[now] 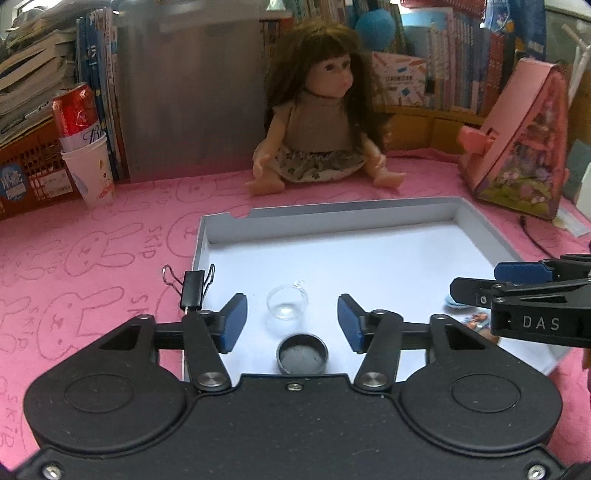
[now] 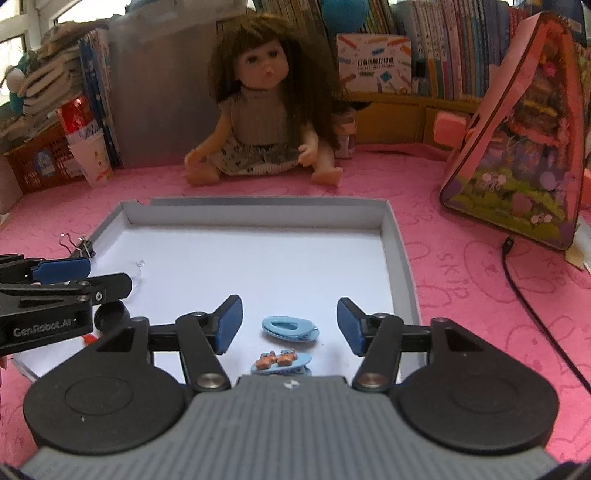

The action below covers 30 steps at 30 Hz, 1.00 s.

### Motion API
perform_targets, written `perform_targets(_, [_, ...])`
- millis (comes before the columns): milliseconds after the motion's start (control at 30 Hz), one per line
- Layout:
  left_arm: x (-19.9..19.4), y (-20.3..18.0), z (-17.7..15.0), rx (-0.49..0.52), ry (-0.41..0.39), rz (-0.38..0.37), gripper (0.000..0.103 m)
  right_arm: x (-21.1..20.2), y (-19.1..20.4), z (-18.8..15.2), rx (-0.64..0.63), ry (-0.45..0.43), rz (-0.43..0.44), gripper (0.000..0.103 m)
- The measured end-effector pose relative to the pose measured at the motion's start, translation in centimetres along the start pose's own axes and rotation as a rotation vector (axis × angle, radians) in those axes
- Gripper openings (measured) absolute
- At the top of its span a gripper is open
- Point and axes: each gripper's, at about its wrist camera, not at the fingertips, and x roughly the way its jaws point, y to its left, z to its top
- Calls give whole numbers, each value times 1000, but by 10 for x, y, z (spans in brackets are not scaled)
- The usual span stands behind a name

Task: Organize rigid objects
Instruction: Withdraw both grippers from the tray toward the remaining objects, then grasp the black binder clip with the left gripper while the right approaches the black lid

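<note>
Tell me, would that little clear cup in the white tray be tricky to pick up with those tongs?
Probably a bit. The clear cup looks thin, smooth and glossy, so it may slip between the pads. It appears small and empty, so likely light and easily nudged across the white tray. It stands upright on a flat base; tipped over, its round wall might roll.

Both views are pretty evenly lit with soft indoor light and only faint shadows, and the white tray (image 1: 369, 258) floor is so bright it's nearly washed out with a bluish tint. There's daylight coming through a window (image 2: 22, 26) at top left in the right wrist view. Heavy fisheye bending with dark corners, and the doll (image 1: 317, 122) and books (image 2: 461, 48) at the back look soft and slightly blurry.
</note>
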Motion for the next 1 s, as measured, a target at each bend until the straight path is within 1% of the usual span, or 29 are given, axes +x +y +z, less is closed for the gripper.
perform_targets(300, [-50, -3, -19, 6, -49, -68, 60, -44, 0, -17, -25, -97, 25, 77])
perform_targets(467, [-73, -5, -37, 10, -49, -94, 59, -65, 2, -35, -58, -130, 37, 80])
perform_targets(633, [-91, -8, -60, 21, -23, -128, 52, -78, 6, -56, -99, -136, 40, 81])
perform_targets(700, [-95, -9, -67, 31, -11, -133, 47, -82, 7, -65, -113, -134, 42, 81])
perform_targets(833, [-101, -13, -79, 46, 14, -151, 45, -88, 8, -78, -127, -128, 48, 81])
perform_targets(900, [-103, -15, -83, 51, 25, -164, 38, -90, 8, -84, -130, -126, 48, 81])
perform_targets(1000, [-106, -18, -89, 54, 34, -177, 37, -92, 8, -91, -139, -124, 45, 81])
